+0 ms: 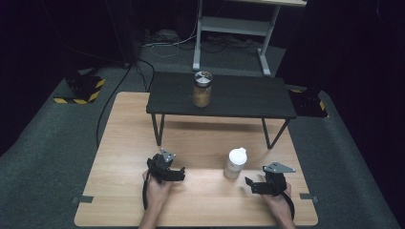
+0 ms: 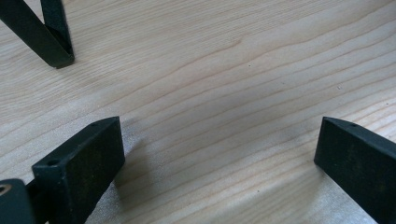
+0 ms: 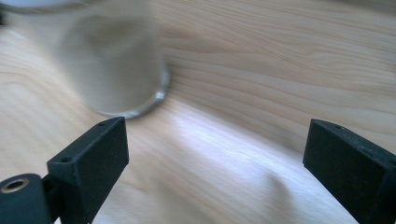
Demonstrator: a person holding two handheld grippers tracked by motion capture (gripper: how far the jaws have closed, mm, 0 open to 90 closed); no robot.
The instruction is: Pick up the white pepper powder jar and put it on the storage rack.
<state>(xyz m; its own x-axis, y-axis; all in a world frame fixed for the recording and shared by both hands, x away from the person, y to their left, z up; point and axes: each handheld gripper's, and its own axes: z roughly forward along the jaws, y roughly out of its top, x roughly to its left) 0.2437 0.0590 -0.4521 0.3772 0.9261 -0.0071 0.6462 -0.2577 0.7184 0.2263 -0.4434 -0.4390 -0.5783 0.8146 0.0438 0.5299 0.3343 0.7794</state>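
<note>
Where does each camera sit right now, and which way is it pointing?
High view: above the person's side, facing forward and down on the wooden table; both hands and tongs show.
Left gripper view: on the left tongs, facing bare tabletop and a shelf leg; open jaws show.
Right gripper view: on the right tongs, facing the white-lidded jar.
Shared: that jar.

We see a light wooden table [image 1: 124, 143] carrying a small black shelf [image 1: 239, 98] and a white-lidded jar [image 1: 235, 163], a silver-lidded jar [image 1: 202, 89] atop the shelf
</note>
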